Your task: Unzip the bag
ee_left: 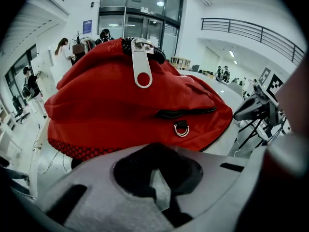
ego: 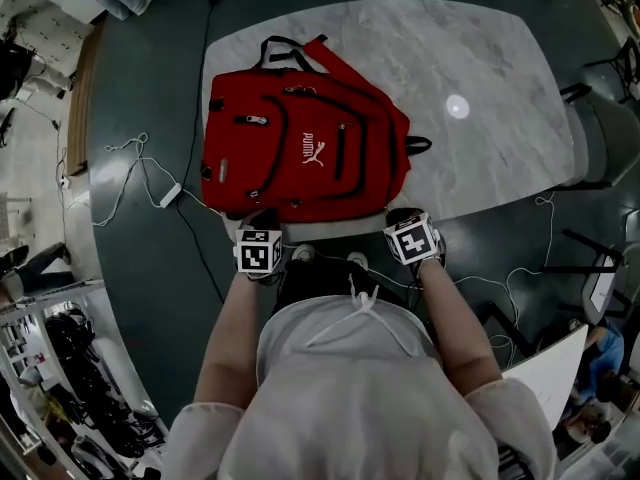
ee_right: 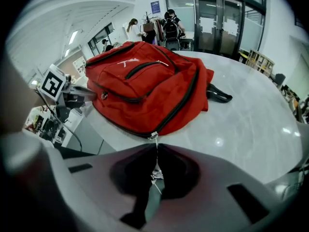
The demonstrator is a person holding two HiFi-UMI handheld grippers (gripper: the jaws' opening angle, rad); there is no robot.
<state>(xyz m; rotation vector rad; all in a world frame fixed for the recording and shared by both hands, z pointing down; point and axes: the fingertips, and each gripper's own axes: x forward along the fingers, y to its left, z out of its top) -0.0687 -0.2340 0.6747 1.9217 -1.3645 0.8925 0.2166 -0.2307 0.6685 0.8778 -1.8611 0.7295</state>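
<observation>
A red backpack (ego: 300,148) lies flat on a marble table (ego: 480,68), its bottom toward me. My right gripper (ego: 402,215) is at the bag's near right corner. In the right gripper view the jaws (ee_right: 155,170) are shut on a thin silver zipper pull (ee_right: 154,149) hanging from the slider (ee_right: 153,136) of the black main zip. My left gripper (ego: 262,218) is at the near left corner. In the left gripper view its jaws (ee_left: 157,178) are shut just short of the bag (ee_left: 125,100), with nothing seen between them. A large silver pull tab (ee_left: 142,64) hangs at the top.
The near table edge runs right under both grippers. White cables and an adapter (ego: 168,196) lie on the dark floor at the left. A chair (ego: 600,133) stands by the table's right end. People stand far off in the hall (ee_right: 169,23).
</observation>
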